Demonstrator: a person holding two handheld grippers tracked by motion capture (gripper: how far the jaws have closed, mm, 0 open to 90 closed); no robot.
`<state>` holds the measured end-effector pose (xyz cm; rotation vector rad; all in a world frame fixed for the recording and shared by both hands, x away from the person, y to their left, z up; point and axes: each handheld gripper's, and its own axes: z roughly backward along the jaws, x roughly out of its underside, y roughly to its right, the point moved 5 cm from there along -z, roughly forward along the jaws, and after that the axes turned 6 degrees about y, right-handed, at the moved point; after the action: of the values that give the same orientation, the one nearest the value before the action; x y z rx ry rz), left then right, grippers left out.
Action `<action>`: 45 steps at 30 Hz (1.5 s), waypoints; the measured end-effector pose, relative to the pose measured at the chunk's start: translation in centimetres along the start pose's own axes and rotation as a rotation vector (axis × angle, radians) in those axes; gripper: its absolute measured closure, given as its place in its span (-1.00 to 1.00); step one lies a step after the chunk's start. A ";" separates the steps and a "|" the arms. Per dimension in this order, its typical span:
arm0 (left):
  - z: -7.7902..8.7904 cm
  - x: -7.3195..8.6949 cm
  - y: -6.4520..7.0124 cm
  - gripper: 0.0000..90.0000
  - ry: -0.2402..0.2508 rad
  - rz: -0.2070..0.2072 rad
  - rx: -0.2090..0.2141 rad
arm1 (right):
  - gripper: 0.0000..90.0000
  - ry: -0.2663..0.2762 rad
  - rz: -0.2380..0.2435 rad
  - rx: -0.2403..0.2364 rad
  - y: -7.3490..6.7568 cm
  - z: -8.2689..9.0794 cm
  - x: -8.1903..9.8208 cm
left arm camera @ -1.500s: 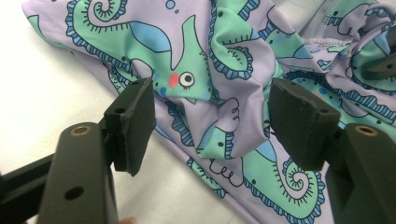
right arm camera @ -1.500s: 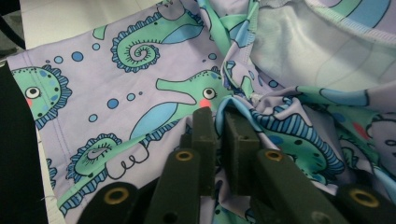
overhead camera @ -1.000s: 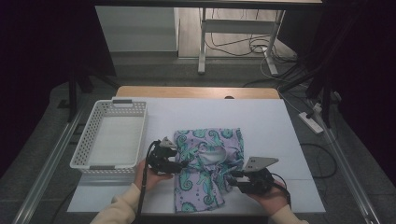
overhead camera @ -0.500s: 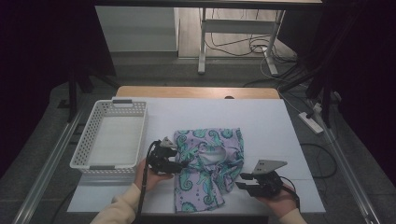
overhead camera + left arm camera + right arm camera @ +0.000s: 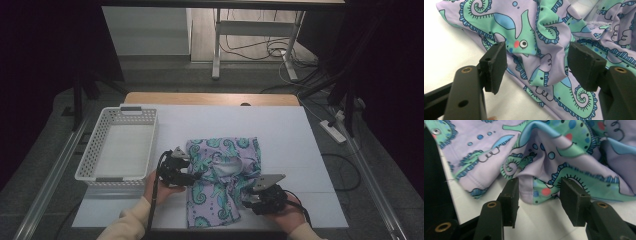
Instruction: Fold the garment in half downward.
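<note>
A lilac garment [image 5: 225, 175] printed with green seahorses lies crumpled on the white table [image 5: 300, 140]. My left gripper [image 5: 192, 176] is at its left edge. In the left gripper view the jaws [image 5: 540, 65] stand apart with a raised fold of the garment [image 5: 549, 45] between them, and the pads [image 5: 496, 62] do not press it. My right gripper [image 5: 247, 197] is at the garment's near right corner. Its jaws [image 5: 539, 195] have just been opening, and a hem fold of the garment [image 5: 536, 187] lies loose between the pads [image 5: 511, 197].
A white plastic basket [image 5: 117, 145] stands at the table's left side with nothing in it. A wooden strip [image 5: 210, 98] runs along the table's far edge. Cables and a power strip [image 5: 335, 130] lie on the floor at the right.
My right gripper has dropped a little toward the table's front edge and its jaws have widened off the fold. The left gripper has stayed in place.
</note>
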<state>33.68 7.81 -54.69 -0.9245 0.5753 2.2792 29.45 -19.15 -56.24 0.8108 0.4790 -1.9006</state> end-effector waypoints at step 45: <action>0.1 0.0 -0.2 -0.27 -0.001 0.004 0.002 | 0.88 0.050 -0.104 0.084 1.0 7.3 4.6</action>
<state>33.72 8.00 -54.67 -0.9212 0.5798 2.2826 26.52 -27.09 -54.37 0.9061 0.4827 -2.0114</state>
